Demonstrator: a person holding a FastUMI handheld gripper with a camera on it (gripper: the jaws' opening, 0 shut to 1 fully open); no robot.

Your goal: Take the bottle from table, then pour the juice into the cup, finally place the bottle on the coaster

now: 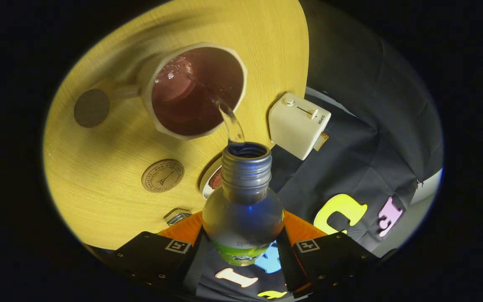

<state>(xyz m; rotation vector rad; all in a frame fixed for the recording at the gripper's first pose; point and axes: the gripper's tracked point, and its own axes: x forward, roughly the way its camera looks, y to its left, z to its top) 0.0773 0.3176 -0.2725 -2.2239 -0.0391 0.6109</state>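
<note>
My gripper (243, 241) is shut on a clear plastic bottle (243, 209), one finger on each side of its body. The bottle is tipped forward with its open threaded neck pointing at a cream mug (224, 63) just beyond the fingers. A thin stream of liquid (231, 121) runs from the bottle's mouth into the mug, which holds dark reddish juice. A round cork coaster (162, 175) lies on the yellow wooden table (111, 151), to the left of the bottle's neck and nearer to me than the mug.
A dark round disc (92, 108) lies by the mug's handle. A cream toaster-like box (299, 124) stands at the table's edge right of the bottle. A white cap-like piece (212, 178) and a small metal clip (177, 216) lie near the fingers.
</note>
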